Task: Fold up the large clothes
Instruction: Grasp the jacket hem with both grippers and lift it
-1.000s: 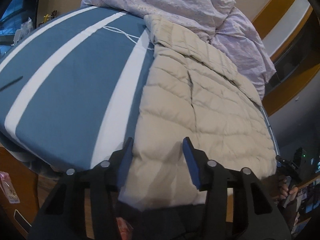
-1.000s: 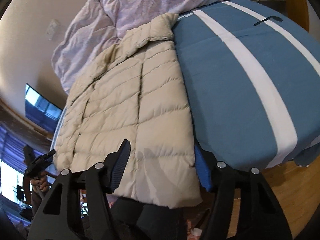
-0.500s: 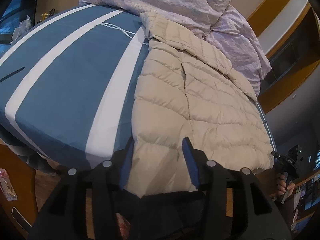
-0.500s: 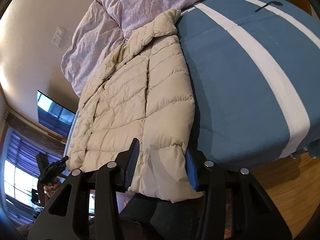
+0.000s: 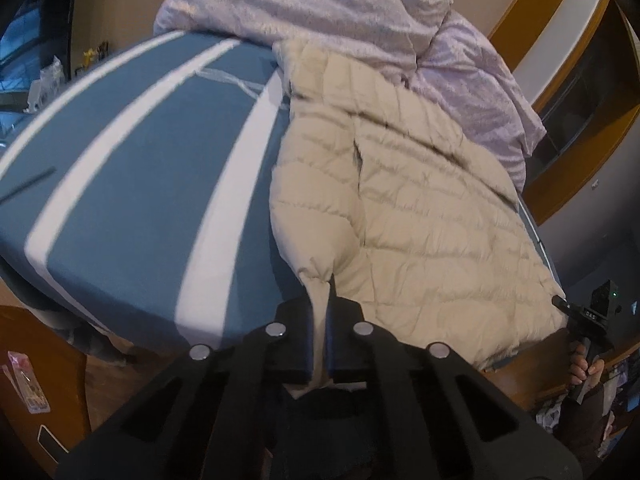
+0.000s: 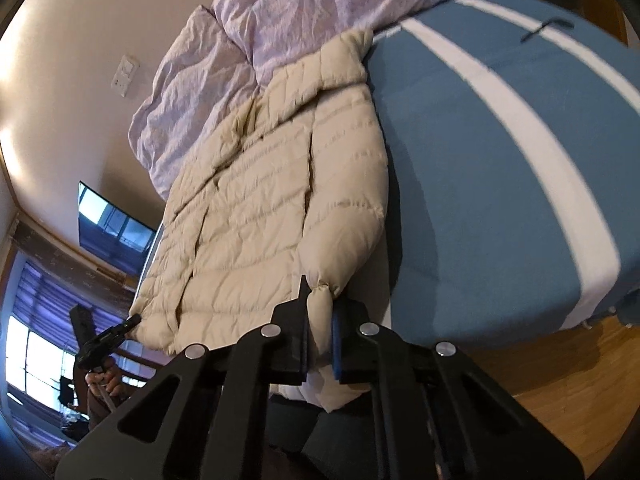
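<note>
A beige quilted down jacket [image 5: 420,208] lies spread on a bed, collar toward the far end and hem over the near edge. In the left wrist view my left gripper [image 5: 320,304] is shut on the hem corner beside the blue cover, with the fabric bunched between the blue pads. The right wrist view shows the jacket [image 6: 260,208] to the left of the blue cover. There my right gripper [image 6: 320,308] is shut on a puckered hem corner. The hem hangs down behind both grippers.
The bed has a blue cover with white stripes [image 5: 140,168] [image 6: 480,180] and a crumpled lilac duvet [image 5: 320,4] [image 6: 300,12] at the far end. A hand holds a black device [image 5: 588,332] [image 6: 100,344] by the jacket's other hem corner. Wooden floor [image 6: 560,368] lies below the bed.
Both grippers went from open around the jacket's hem to shut on it. The hem fabric is now pinched and puckered at each grip.
</note>
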The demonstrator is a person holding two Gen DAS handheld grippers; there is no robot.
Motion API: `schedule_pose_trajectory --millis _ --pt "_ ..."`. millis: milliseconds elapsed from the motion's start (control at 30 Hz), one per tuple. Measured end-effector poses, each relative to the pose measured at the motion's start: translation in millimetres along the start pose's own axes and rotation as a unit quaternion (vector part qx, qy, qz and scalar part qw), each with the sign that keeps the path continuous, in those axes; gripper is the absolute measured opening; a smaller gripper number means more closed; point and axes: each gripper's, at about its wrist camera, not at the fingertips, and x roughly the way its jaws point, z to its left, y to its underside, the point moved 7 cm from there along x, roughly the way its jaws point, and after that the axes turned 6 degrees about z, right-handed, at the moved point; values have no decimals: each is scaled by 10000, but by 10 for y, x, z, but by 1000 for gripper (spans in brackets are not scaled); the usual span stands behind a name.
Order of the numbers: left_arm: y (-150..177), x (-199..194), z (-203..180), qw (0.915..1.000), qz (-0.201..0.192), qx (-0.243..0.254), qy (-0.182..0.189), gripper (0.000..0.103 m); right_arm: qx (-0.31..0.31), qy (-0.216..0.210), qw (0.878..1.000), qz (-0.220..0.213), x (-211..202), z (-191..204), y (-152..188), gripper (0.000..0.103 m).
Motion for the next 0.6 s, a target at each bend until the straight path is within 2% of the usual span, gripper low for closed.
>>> schedule_pose_trajectory --millis 300,600 --pt "-457 -185 -159 9978 -530 218 -346 4 -270 411 9978 -439 -66 276 -515 8" --pt "-1105 -72 -295 9933 -800 334 -769 4 -465 968 9922 -640 179 453 -1169 8"
